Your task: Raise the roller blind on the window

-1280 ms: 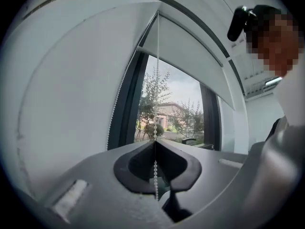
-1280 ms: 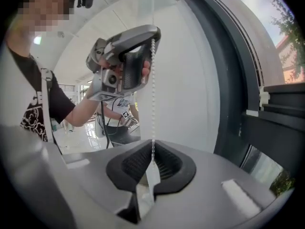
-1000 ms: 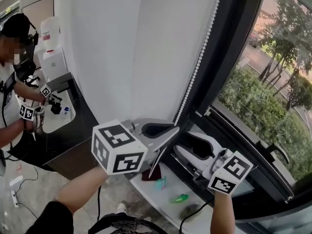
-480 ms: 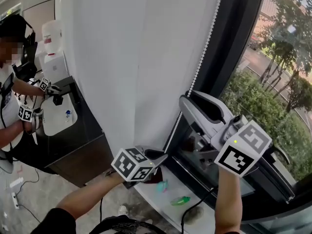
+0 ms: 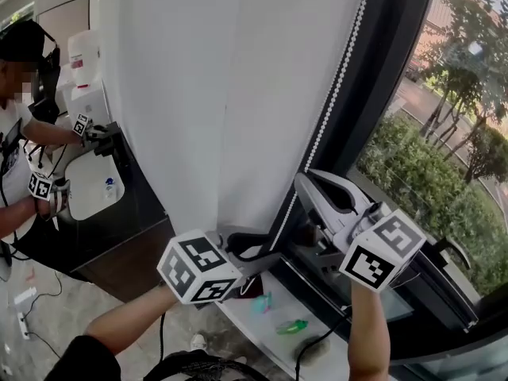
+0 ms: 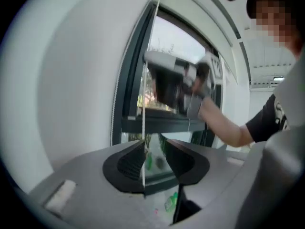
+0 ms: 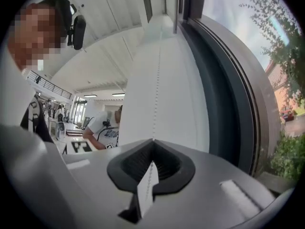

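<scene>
White roller blind — hanging down (bead chain along its edge).

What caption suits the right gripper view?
Right gripper, jaws just closed on the bead chain of a white roller blind, beside the window frame.

a bright lab-like workroom: tall window, dark counter, another person (marker cubes on the wrists) working there.

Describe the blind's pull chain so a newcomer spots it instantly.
Find the big white roller blind filling the left of the head view. Along its right edge, against the dark window frame, hangs the bead chain. It is the only thin string of small white beads there, unlike the flat fabric and broad frame.
</scene>
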A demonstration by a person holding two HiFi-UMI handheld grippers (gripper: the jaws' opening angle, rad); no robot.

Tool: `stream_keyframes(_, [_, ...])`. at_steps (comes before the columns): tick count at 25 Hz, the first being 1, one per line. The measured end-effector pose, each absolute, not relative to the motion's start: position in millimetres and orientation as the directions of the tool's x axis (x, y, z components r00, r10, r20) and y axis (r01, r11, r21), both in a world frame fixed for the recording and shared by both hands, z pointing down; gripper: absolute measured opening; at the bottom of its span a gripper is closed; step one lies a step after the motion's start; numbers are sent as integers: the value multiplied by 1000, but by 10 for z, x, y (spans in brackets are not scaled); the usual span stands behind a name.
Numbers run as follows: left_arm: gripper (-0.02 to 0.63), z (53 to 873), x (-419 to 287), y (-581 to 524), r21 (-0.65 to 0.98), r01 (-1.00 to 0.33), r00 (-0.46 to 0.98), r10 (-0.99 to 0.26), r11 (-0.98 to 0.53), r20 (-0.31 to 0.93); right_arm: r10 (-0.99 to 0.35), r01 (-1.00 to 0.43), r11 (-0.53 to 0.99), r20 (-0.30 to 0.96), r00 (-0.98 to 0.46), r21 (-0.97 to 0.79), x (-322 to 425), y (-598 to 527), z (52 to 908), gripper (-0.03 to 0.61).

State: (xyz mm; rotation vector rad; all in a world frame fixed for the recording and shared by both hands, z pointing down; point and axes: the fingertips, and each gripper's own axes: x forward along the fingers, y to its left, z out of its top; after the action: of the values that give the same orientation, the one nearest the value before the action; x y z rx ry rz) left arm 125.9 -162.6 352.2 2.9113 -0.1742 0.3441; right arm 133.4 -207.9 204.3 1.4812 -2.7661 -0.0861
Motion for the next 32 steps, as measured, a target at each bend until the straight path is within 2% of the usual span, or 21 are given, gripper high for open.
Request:
stream_keyframes(4, [144,2671,1139,-1768,180,-178,984,-173,-967,44,-827,-830,558,75,-557,-2,1387,-2039,2627,6])
stream_keyframes(7, [145,2320,1148,-1827,133,-209,978,-210,-969,1,-813,-823,565,128,-568,-65,1366,-1976,3023,6])
stream_keyframes(13, [143,2027,1339,-1970,73,-247,967,-250,-966,-43,-748,-809,581,331,-575,-91,1194,-1871,3952,6])
stream_keyframes(15, [103,2031,1382,-1973,58,-254,966,-256,-965,-39,-745,-810,573,334,-578,-123,1188,-1835,4048,6])
stream_keyframes(16, [32,2041,1396,-1966,58,-251,967,-253,-966,-40,-741,-808,573,335,-582,-136,1183,-1815,4054,6])
stream_keyframes(17, [4,2048,1403,-1954,64,-239,969,-242,-969,-46,-733,-804,579,342,-588,-140,1172,-1792,4051,6])
stream_keyframes(20, [5,2046,1372,-1961,104,-212,971,-222,-972,-92,-708,-789,602,373,-599,-123,1160,-1718,4024,11])
stream_keyframes(22, [6,2090,1337,-1994,107,-229,965,-240,-968,-106,-725,-792,591,330,-605,-154,1220,-1681,3897,29])
stream_keyframes(25, [6,2386,1370,-2022,106,-247,967,-252,-963,-38,-794,-795,546,138,-592,-264,1413,-1688,3386,119])
stream_keyframes(28, [6,2927,1434,-2030,117,-264,964,-257,-957,65,-864,-824,479,2,-504,-303,1595,-1730,2933,108])
stream_keyframes(30, [7,3245,1448,-2010,130,-270,960,-256,-954,113,-888,-844,446,-29,-459,-297,1580,-1734,2819,70])
stream_keyframes(32, [8,3398,1440,-1978,162,-263,961,-244,-951,129,-903,-869,419,-26,-428,-262,1494,-1737,2820,63])
